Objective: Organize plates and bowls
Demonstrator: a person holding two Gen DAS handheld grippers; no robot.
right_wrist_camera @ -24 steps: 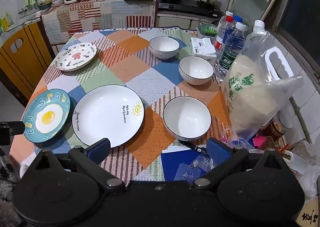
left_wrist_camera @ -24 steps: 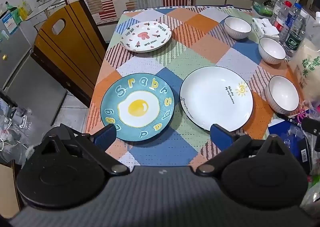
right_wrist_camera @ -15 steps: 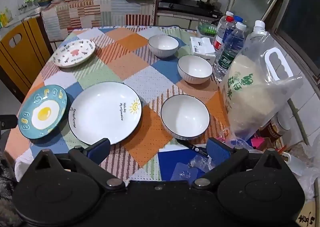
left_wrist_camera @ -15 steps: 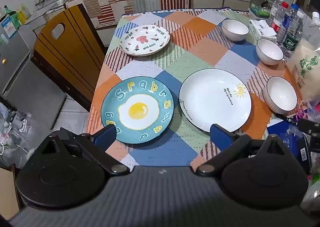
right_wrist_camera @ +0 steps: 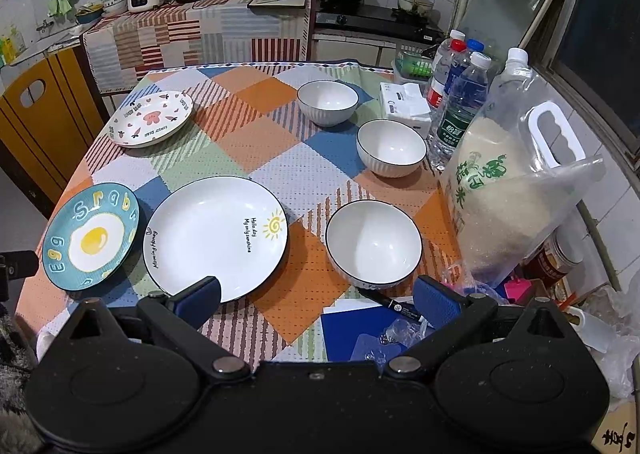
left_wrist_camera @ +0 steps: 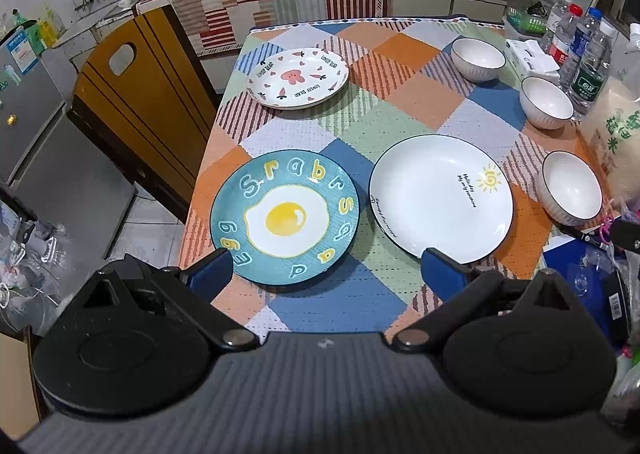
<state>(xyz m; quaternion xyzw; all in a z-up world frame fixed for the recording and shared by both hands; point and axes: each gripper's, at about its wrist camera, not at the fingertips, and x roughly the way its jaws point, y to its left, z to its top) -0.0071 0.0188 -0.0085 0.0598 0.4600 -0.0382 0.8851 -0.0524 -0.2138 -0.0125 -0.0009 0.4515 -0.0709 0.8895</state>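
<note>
The left gripper (left_wrist_camera: 326, 269) was a matte black body with a ribbed grey housing nearest the camera, two round black discs on either side, and black link arms joined by silver pivot screws. Its fingers (left_wrist_camera: 208, 272) carried dark blue pads. The right gripper (right_wrist_camera: 318, 300) had the same build, its black shell speckled with pale dust.

Both my grippers have drawn back and up from the desk (left_wrist_camera: 404, 125); the egg plate (left_wrist_camera: 285, 217) now sits lower and farther in.
</note>
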